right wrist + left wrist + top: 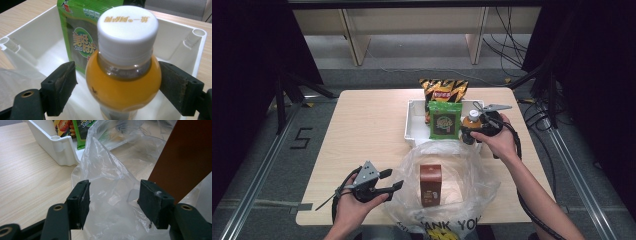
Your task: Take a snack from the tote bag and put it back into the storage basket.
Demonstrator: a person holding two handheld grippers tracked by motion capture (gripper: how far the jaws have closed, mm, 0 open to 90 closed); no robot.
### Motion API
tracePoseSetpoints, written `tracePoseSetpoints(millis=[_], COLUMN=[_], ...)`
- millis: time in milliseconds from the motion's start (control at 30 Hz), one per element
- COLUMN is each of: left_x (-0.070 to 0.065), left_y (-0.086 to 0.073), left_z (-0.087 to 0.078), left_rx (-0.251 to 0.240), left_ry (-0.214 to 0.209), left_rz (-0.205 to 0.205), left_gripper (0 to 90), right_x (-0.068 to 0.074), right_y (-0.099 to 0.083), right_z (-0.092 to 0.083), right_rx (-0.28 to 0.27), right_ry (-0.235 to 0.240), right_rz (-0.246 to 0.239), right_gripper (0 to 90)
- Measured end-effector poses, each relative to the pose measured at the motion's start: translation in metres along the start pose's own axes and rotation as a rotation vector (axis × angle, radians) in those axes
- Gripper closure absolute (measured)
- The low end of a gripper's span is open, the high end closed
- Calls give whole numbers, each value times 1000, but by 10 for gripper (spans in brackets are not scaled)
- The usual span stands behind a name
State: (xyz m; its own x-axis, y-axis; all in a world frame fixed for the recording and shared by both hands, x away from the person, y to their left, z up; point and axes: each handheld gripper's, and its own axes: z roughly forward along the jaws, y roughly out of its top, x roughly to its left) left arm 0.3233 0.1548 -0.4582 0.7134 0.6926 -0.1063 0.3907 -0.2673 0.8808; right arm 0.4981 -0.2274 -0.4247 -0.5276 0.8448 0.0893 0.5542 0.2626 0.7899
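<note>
1. Currently the right gripper (476,131) sits at the white tray (414,125), with the orange juice bottle (123,72) standing upright between its fingers (59,87). In the right gripper view one finger stands clear of the bottle's shoulder and the other sits just beside it, so the bottle reads as bracketed, not clamped.
2. Centre the bottle between the fingers before closing. Close on the shoulder below the white cap (127,32), not on the cap itself (a smooth, tapered cap probably slips).
3. Keep the bottle upright during the lift and raise it clear of the tray wall. The green snack packet (445,120) stands just behind the bottle, and the yellow-and-black chip bag (443,90) behind that; a sideways drag probably topples them.
4. Meanwhile the left gripper (387,181) holds wide fingers at the rim of the clear plastic bag (447,165), which lies on the surface (367,125) just in front of the tray. Nothing is pinched between them.
5. Use the left fingers to take the bag rim and hold the mouth open. The brown carton (430,185) already stands inside, so aim the bottle for the free space beside it.
6. Lower the bottle until it rests on the bag's floor, then release.
</note>
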Motion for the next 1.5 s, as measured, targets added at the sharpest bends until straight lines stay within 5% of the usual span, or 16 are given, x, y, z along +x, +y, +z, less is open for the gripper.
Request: tracePoseSetpoints(millis=[667, 800, 833, 1000, 1067, 1100, 1267, 1500], left_x=[-1, -2, -2, -3, -3, -4, -7, -14], left_y=[3, 3, 3, 5, 7, 8, 16, 25], left_z=[-2, -2, -2, -3, -5, -6, -12, -17], left_rx=[-8, -11, -10, -11, -16, -21, -50, -77], left_ry=[3, 1, 2, 7, 6, -1, 11, -19], left_rz=[0, -21, -11, -1, 15, 3, 7, 11], left_gripper=[406, 405, 405, 403, 402, 402, 402, 434], right_x=[9, 17, 18, 32, 35, 40, 57, 78], right_y=[-7, -12, -14, -22, -25, -26, -31, -43], right_z=[-47, -60, -63, -75, -80, -82, -94, -107], right_rx=[-62, -90, -103, -138, -151, -153, -177, -170], right_ry=[6, 41, 49, 102, 113, 128, 160, 243], right_rz=[-47, -53, -86, -80, -117, -92, -119, -142], right_gripper=[211, 227, 228, 242, 253, 262, 333, 602])
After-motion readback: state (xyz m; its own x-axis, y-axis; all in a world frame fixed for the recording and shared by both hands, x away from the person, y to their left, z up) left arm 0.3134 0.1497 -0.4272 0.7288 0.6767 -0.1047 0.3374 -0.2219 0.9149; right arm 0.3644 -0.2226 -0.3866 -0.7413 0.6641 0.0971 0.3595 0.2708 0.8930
